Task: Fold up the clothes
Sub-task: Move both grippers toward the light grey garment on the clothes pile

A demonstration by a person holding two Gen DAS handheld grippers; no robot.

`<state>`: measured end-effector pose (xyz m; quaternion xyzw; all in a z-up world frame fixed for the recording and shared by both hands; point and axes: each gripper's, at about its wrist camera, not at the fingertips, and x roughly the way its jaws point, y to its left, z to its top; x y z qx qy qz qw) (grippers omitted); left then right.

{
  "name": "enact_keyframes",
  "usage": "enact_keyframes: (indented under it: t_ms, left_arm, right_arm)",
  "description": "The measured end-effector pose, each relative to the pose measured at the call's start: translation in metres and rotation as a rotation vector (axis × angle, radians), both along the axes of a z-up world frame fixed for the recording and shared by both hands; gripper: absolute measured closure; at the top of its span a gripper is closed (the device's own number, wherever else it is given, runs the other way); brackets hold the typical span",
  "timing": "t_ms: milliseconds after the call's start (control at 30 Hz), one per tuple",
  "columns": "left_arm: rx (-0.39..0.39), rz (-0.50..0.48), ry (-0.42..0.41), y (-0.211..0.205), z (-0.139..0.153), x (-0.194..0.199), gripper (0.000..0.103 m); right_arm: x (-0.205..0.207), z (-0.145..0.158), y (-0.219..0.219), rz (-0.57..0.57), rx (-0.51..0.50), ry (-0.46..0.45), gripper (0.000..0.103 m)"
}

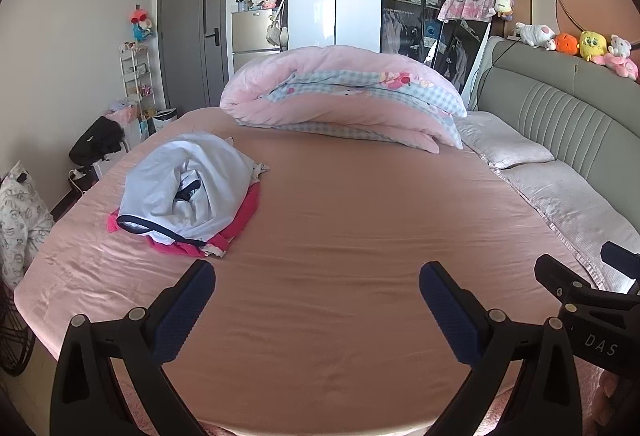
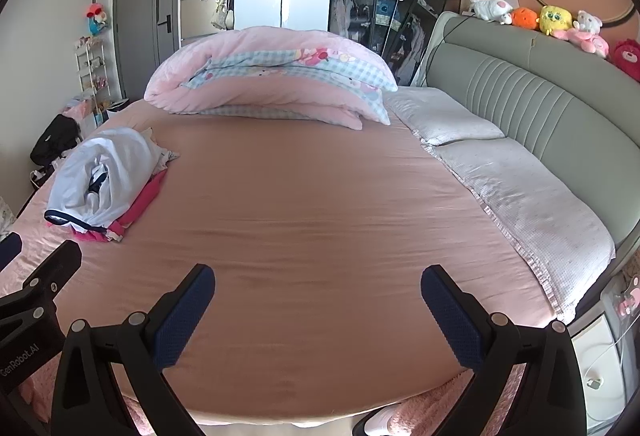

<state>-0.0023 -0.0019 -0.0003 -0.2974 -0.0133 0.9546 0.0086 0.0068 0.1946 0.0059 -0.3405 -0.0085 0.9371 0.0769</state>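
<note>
A heap of clothes lies on the left of the pink bed [image 1: 340, 236]: a crumpled white garment with navy trim [image 1: 180, 188] on top of a bright pink garment [image 1: 240, 212]. The same white garment [image 2: 104, 176] and pink garment [image 2: 146, 196] show in the right wrist view, on the bed [image 2: 320, 216]. My left gripper [image 1: 316, 276] is open and empty, low over the bed's near edge, right of the heap. My right gripper [image 2: 318, 278] is open and empty, further right. The right gripper also shows at the left view's right edge [image 1: 580, 284].
A folded pink and checked duvet [image 1: 344, 96] lies at the far side of the bed. Two white pillows [image 1: 560, 188] line the grey headboard [image 1: 560, 108], which carries plush toys. Wardrobes, a grey door and a small shelf stand behind. A black bag [image 1: 96, 144] sits left.
</note>
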Motion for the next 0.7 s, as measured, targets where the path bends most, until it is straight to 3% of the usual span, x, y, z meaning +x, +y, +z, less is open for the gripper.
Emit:
enact_keyframes:
  t_ms: [300,467,600,700]
  left_arm:
    - [-0.019,-0.029,-0.035,-0.009,-0.002,-0.011,0.000]
    - [-0.029,-0.043,-0.053,-0.015,-0.002,-0.018,0.000]
    - [-0.022,-0.011,-0.039,-0.042,0.005,-0.028,0.000]
    - [-0.001,0.023,-0.015,-0.070,0.011,-0.036,0.000]
  right_arm:
    - [-0.001,-0.003,-0.011,0.049,0.016,0.002,0.000]
    - [-0.006,0.010,-0.035,0.267,0.042,0.017,0.000]
    - [-0.017,0.031,-0.056,0.307,0.148,0.104,0.000]
    - [-0.042,0.038,-0.070,0.370,0.109,0.090,0.000]
